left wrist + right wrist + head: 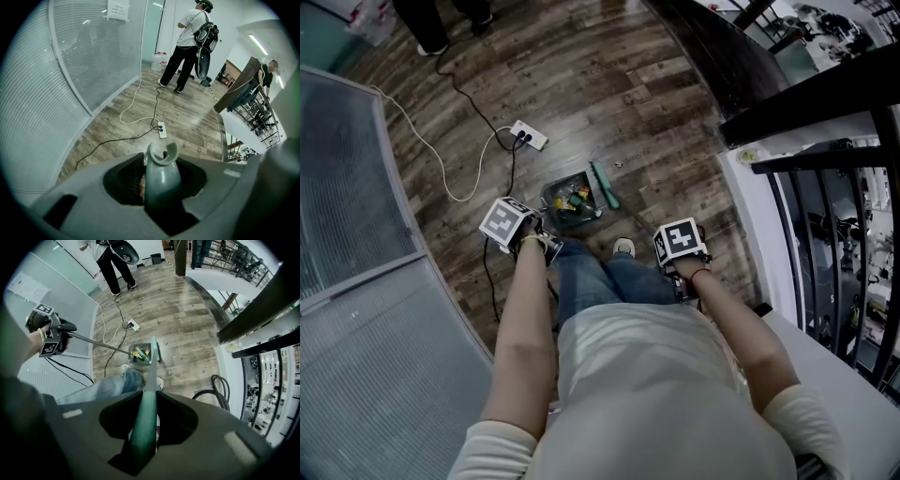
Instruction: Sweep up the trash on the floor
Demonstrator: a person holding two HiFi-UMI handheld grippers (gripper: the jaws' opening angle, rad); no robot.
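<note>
Left gripper view has the left gripper (161, 185) with its jaws clamped on a smooth grey-green plastic dustpan handle (162, 168), which ends in an open C-shaped clip. The right gripper (143, 442) has its jaws closed round a glossy green broom handle (146, 413), a round tube running down to a narrow green brush head (605, 186) on the floor. Each gripper carries a cube faced with black-and-white square markers; these bear no letters.

The brush head lies against the right side of a dark grey dustpan (549, 197) resting on the boards just in front of the person's shoes. The trash (575, 199) sits inside the pan as a small heap of yellow, green and red pieces. A tiny pale scrap (618, 165) lies on the floor just past the brush head.

The wooden plank floor (609, 84) is brown, streaked and worn. A white power strip (529, 135) lies near the dustpan, with a white cable (441, 159) looping away from it and a black cable (478, 108) beside it. A ribbed frosted glass wall (347, 187) curves along the floor's left edge, with a white paper sheet (117, 8) stuck to it, its print too small to read. A black metal railing (834, 234) borders the right edge. Another person (187, 42) stands at the far end.
</note>
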